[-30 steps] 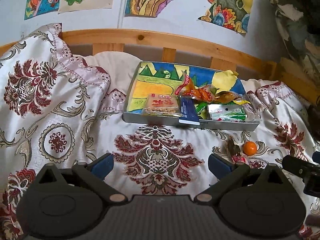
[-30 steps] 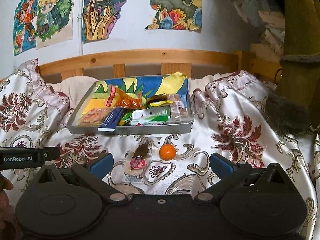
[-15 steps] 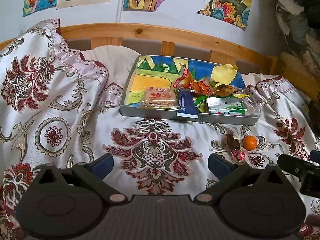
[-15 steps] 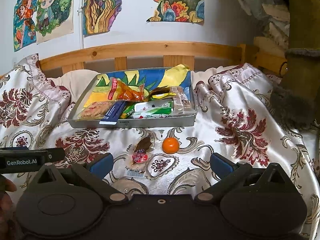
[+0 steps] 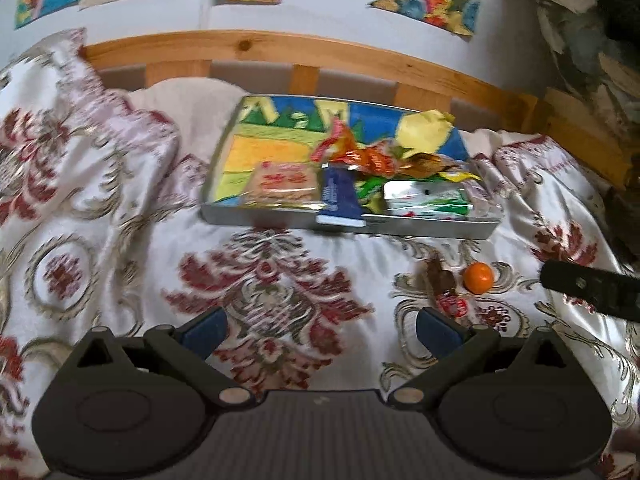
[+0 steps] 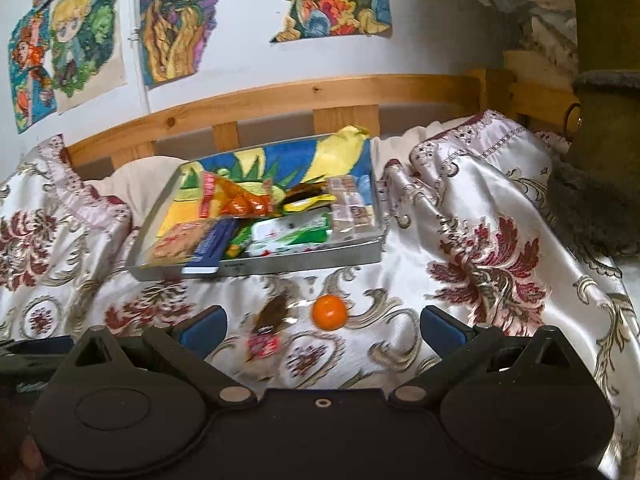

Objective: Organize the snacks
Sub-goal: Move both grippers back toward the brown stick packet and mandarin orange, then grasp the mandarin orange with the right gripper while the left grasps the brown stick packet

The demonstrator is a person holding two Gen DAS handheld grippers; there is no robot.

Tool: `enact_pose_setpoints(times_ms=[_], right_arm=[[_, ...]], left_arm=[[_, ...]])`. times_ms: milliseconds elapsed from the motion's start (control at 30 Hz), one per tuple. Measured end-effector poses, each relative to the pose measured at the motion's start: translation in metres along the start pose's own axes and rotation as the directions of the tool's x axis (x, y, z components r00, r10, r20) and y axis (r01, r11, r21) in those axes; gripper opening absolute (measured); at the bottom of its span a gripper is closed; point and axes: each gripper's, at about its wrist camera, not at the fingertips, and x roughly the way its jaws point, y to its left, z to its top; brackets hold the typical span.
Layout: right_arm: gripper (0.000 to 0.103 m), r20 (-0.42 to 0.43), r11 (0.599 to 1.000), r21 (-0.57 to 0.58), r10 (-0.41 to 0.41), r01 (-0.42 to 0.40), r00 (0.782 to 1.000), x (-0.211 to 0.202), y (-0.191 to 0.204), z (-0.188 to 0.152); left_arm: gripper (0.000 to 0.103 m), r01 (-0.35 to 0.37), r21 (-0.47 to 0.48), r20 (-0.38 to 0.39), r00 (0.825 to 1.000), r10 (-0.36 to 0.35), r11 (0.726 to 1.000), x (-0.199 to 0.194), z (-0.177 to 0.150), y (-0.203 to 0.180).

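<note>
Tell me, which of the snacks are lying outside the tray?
Two: the small orange fruit and the brown snack packet with a red label beside it, both on the bedspread in front of the tray.

Left gripper (image 5: 320, 330): matte black housing, two round domed covers, ribbed centre plate. Blue fingertip pads (image 5: 204, 330), silver pivot pins. Right gripper (image 6: 322, 328): same build, small centre screw.

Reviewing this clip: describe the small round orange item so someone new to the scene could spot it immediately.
Start at the metal tray of snack packets lying on the floral bedspread below the wooden headboard. In front of the tray's near wall, on bare fabric, sits the orange fruit. It is beside a brown-and-red wrapped snack, the only round, plain, unwrapped item.
</note>
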Motion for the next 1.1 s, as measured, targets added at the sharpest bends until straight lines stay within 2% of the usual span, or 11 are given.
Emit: enact_pose_setpoints(times_ms=[300,467,667,900,1000,1100], right_arm=[[0.102,-0.056,1.0,0.013,-0.009,0.01,0.998,0.038,-0.026,0.012],[0.102,-0.062,0.993,-0.122,-0.006,-0.002,0.998,0.059,-0.03,0.016],[0.102,-0.081,0.938,-0.346,-0.02,-0.009,0.997,0.08,-0.032,0.011],[0.097,-0.117,0.911,-0.401,0.055,-0.098,0.992,0.09,-0.029,0.003],[0.095,-0.117,0.884,-0.449,0.087,-0.131,0.989,0.09,-0.023,-0.003],[0.091,-0.117,0.848,-0.513,0.079,-0.128,0.99,0.094,-0.014,-0.01]], left_arm=[[0.102,0.105,0.097,-0.004,0.994,-0.106,0.99,0.024,0.017,-0.025],[0.102,0.129,0.14,-0.032,0.992,-0.126,0.982,0.042,0.019,-0.034],[0.102,0.166,0.157,-0.07,0.985,-0.157,0.974,0.06,0.021,-0.042],[0.102,0.237,0.08,-0.127,0.966,-0.226,0.968,0.084,0.032,-0.048],[0.102,0.258,0.068,-0.142,0.959,-0.246,0.964,0.092,0.036,-0.053],[0.097,0.27,0.07,-0.166,0.953,-0.255,0.96,0.1,0.037,-0.057]])
